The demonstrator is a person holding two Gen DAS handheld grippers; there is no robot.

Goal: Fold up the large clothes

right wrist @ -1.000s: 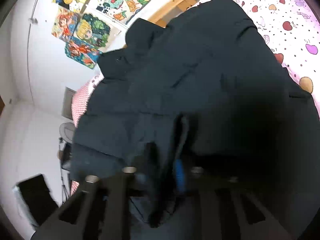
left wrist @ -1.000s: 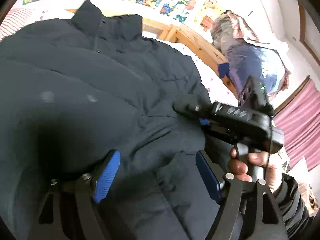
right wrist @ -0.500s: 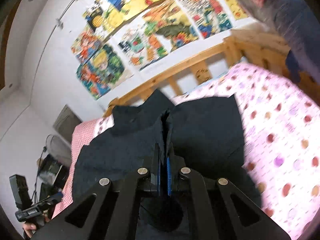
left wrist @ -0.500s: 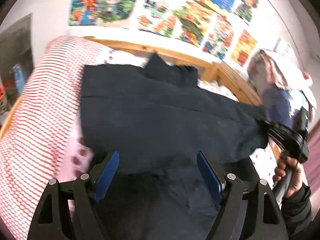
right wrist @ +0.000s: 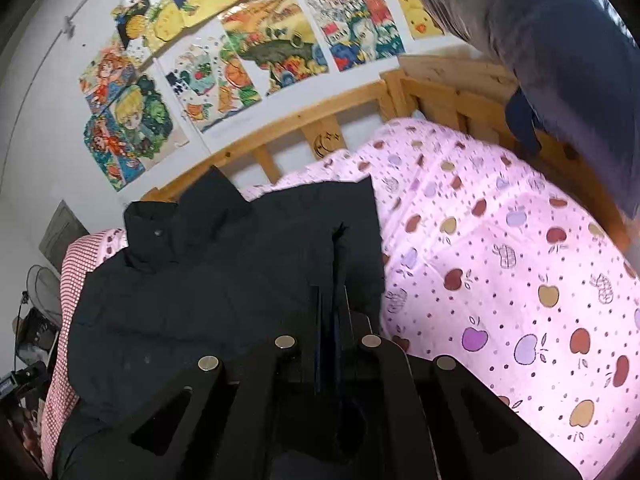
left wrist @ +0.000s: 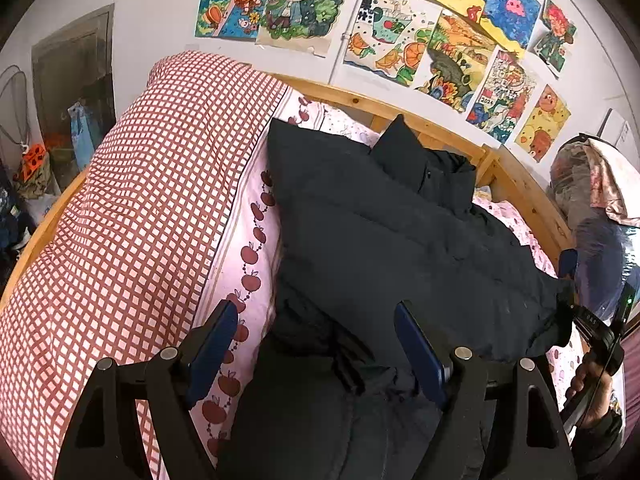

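— what's the biggest thing in front of you?

— the wooden-framed bed [right wrist: 352,98], its pale pine rail curving under a wall of bright children's drawings [left wrist: 400,28]. it's covered by a pink bedsheet printed with apples [right wrist: 500,264], and along the left side lies a red-and-white checked quilt [left wrist: 132,216], bunched up beside the sheet's apple border.

— and the thing you're folding?

— the large black padded jacket [left wrist: 380,240] lies across the middle of the bed, collar up toward the rail, its left edge touching the apple border just beside the checked quilt. one side is lifted off the sheet and drawn out to my right.

— who's lifting it?

— my right gripper [right wrist: 332,320]. its two dark fingers are pressed together with a fold of the black jacket pinched between them; from the left camera i see that same corner stretched out to where my right hand [left wrist: 592,380] grips the handle.

— and your left?

— my left gripper [left wrist: 316,340] hangs over the near end of the jacket with its blue-padded fingers [left wrist: 216,340] spread wide, nothing between them but the fabric lying below. i can't tell whether the tips touch the cloth.

— anything else?

— a bundle of grey and blue cloth [right wrist: 560,60] hangs at the bed's far right corner.
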